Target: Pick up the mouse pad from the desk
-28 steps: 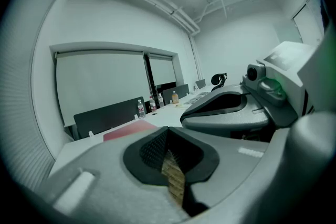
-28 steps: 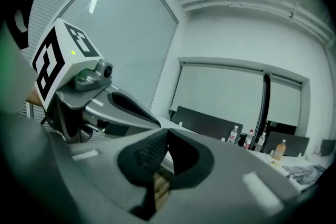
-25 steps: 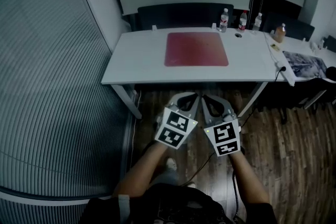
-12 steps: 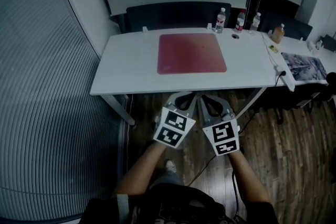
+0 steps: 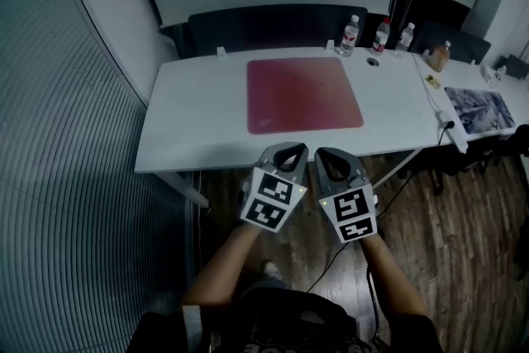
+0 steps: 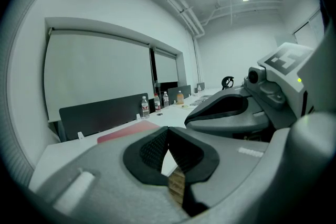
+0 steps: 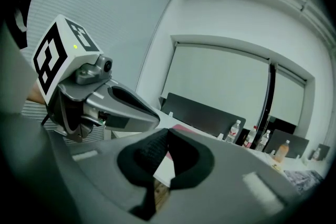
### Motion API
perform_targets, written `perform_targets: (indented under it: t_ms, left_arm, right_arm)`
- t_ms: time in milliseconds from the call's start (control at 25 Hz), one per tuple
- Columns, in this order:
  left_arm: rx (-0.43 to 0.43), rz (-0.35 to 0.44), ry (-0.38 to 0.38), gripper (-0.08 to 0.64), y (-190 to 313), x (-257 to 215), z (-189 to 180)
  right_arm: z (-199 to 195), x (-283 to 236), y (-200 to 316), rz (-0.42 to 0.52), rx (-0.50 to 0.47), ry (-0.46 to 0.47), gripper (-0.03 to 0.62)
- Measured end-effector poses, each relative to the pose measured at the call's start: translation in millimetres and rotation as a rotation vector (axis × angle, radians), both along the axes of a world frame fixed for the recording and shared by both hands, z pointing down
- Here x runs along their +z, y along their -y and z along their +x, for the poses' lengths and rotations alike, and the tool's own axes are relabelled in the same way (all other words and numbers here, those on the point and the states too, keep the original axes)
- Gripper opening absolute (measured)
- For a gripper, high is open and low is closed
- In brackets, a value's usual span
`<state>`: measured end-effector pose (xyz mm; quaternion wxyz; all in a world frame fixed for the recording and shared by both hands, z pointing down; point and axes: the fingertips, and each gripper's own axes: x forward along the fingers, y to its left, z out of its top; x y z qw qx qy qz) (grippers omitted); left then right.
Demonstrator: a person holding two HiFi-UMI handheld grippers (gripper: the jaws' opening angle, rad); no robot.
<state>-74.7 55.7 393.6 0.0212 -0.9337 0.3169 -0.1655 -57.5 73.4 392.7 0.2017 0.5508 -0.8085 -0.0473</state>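
I have brought both grippers nearer the desk (image 5: pixel 190 128) over the last second. Its near edge now sits just ahead of the left gripper (image 5: pixel 289 151) and the right gripper (image 5: pixel 325 155), which hang side by side short of that edge. Both pairs of jaws are closed with nothing between them. The red mouse pad (image 5: pixel 304 94) lies flat at the desk's middle, untouched, so I judge the reach is yet to come and the jaws must part first. Water bottles (image 5: pixel 351 33) stand along the desk's far edge, with a dark partition (image 5: pixel 264 25) behind them. Papers (image 5: pixel 478 107) lie off the desk's right end. I see nothing between the desk's near edge and the pad.
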Motion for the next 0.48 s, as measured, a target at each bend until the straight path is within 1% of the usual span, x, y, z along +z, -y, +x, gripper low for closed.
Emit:
perform_targets:
  t_ms: [240,480]
  left_arm:
    - [0.017,-0.01,-0.015,0.003,34,5,-18]
    - [0.021,-0.007,-0.017,0.003,50,5,-29]
  right_arm:
    - [-18,6,32,-0.014,0.022,-0.01,0.0]
    - [-26,4,48,-0.008,0.036,-0.012,0.0]
